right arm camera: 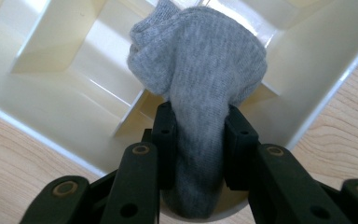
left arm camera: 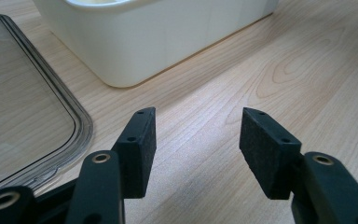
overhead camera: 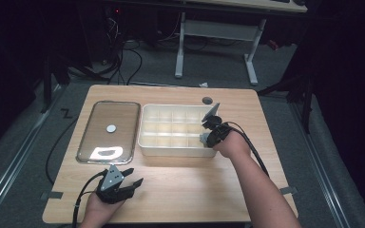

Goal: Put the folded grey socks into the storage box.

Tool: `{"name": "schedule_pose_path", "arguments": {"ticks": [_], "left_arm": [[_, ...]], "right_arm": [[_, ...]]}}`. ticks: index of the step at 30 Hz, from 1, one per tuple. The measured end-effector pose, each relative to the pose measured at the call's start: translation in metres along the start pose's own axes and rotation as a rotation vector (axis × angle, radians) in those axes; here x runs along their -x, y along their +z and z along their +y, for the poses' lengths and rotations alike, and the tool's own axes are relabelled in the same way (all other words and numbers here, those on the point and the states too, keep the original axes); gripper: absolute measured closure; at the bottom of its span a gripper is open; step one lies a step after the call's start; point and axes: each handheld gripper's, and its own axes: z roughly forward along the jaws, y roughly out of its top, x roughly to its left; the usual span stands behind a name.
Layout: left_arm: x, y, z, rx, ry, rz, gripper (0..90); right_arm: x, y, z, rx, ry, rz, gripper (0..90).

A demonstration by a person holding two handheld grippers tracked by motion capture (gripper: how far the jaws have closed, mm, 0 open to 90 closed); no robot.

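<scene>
The right gripper (right arm camera: pixel 196 126) was down at the near right corner of the cream divided box (overhead camera: pixel 145 142), its jaws pinched on a rolled grey sock (right arm camera: pixel 200 79). From the right gripper view the bundle bulged out beyond the pads and hung over a corner compartment, with the white dividers showing around and below it. In the high view the sock (overhead camera: pixel 203 138) sat just at the box's near wall, right by the hand.

The step in hand looked like stowing: the sock was being lowered into its cell but was not yet let go. The next move, as I judged it, called for seating the bundle inside one compartment, clear of the dividers, then easing the jaws apart and lifting straight out.

The left gripper (left arm camera: pixel 196 144) rested on the tabletop (overhead camera: pixel 180 185), jaws spread wide and empty, near the clear lid (overhead camera: pixel 88 137) lying beside the box.
</scene>
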Motion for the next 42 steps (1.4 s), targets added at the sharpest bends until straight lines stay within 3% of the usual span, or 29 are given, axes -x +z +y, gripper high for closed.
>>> {"name": "schedule_pose_path", "arguments": {"ticks": [5,9,27,42], "left_arm": [[0.0,0.001,0.0,-0.003,0.003,-0.001,46.4],[0.001,0.001,0.0,-0.007,0.004,-0.004,46.4],[0.003,0.003,-0.001,-0.01,0.011,-0.008,46.4],[0.002,0.003,-0.001,-0.01,0.011,-0.007,46.5]], "right_arm": [[-0.001,0.003,0.0,-0.01,0.016,0.006,71.5],[-0.001,0.006,0.001,-0.008,-0.001,0.003,71.6],[-0.006,0.016,0.003,-0.029,0.001,-0.015,71.7],[-0.006,0.012,0.005,-0.03,-0.002,-0.017,65.4]]}}
